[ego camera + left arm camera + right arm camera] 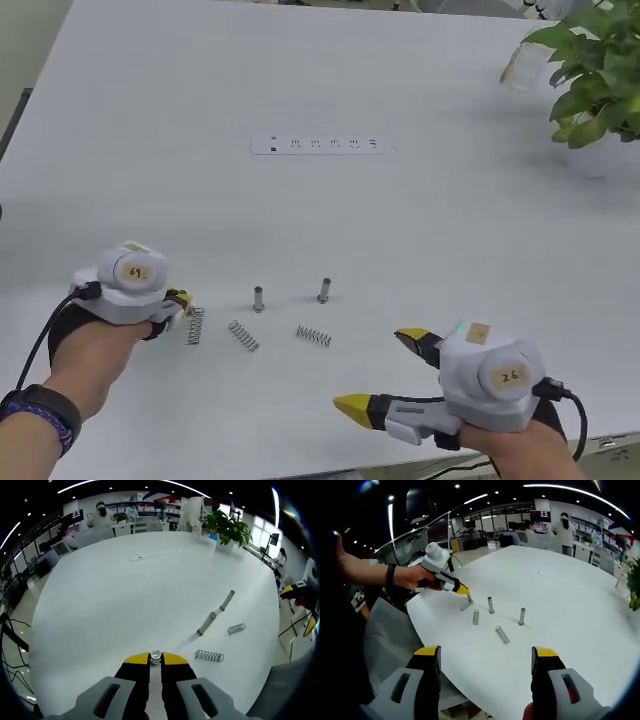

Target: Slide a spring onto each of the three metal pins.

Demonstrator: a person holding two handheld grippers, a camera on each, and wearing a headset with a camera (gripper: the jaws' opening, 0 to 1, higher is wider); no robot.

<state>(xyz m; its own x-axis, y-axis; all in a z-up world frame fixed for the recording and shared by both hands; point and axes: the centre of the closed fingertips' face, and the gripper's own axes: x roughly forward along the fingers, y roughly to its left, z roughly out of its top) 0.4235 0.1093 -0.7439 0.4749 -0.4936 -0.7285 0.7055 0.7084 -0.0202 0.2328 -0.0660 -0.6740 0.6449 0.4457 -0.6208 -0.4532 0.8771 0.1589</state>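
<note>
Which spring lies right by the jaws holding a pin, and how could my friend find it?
On the white table, find the left gripper, its jaws shut on a small metal pin. The spring lies just beside its yellow tips. In the head view it is the leftmost of three, farthest from the two standing pins.

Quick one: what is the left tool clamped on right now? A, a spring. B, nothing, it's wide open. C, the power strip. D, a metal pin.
D: in the left gripper view the left tool is shut on a short metal pin that sticks up between its yellow tips, while the springs lie loose on the white top.
</note>
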